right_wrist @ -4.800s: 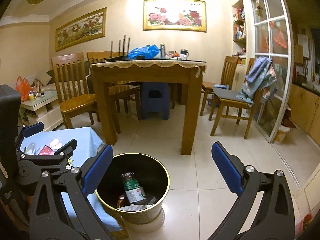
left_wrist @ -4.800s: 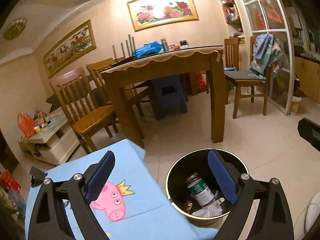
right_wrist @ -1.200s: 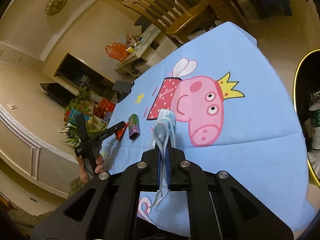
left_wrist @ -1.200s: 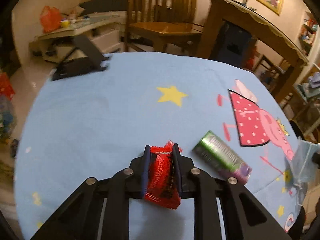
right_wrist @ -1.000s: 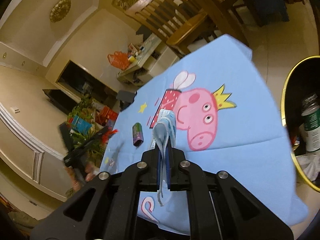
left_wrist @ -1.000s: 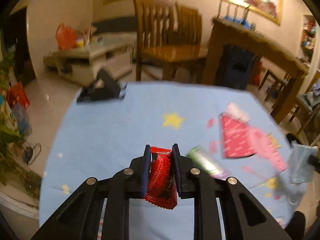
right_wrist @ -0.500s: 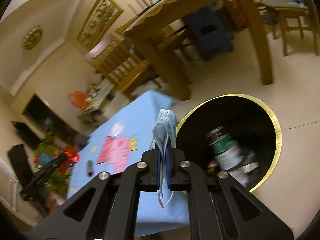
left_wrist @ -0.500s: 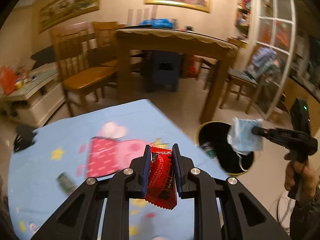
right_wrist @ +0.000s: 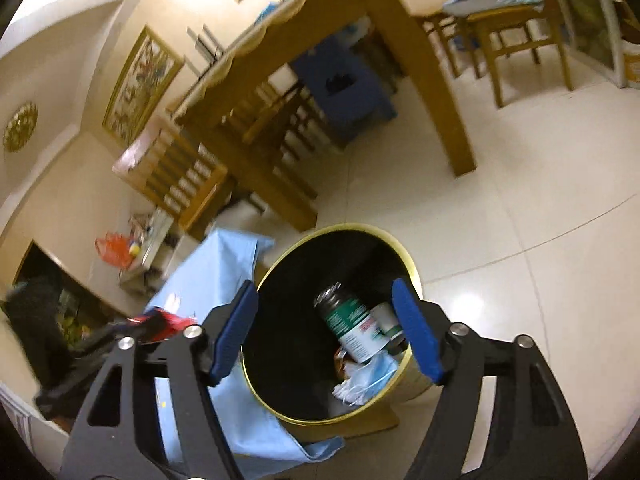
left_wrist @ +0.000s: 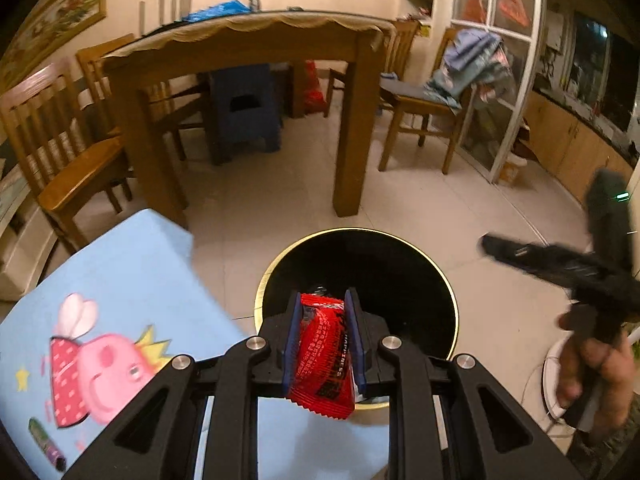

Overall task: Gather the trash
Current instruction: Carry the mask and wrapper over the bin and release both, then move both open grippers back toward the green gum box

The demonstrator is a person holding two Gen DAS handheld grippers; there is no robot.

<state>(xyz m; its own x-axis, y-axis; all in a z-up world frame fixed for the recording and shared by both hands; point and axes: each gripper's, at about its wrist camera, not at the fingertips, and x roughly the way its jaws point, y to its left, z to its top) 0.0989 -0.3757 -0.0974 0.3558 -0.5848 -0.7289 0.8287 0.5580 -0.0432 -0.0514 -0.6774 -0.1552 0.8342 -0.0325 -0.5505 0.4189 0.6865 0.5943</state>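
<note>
**Bin drop: wrapper pending, mask in**

- L gripper [left_wrist: 321, 340]: jaws clenched on red wrapper [left_wrist: 324, 360], held over bin [left_wrist: 440, 276] mouth, prob. for release.
- R gripper [right_wrist: 325, 328]: jaws have just been opening, nothing between; mask [right_wrist: 372, 376] lies in bin beside green-label bottle [right_wrist: 348, 324].
- R view only: bin contents. L view only: small tube [left_wrist: 46, 442] on blue surface [left_wrist: 132, 264], uncollected.

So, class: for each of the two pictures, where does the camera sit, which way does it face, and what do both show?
Left wrist: on the left gripper, looking down at the bin; shows its fingers clamping a red wrapper and the person's other hand.
Right wrist: on the right gripper, tilted down over the bin; shows its fingers, jaws just opened, empty.
Shared: bin, blue cloth, wooden table.
</note>
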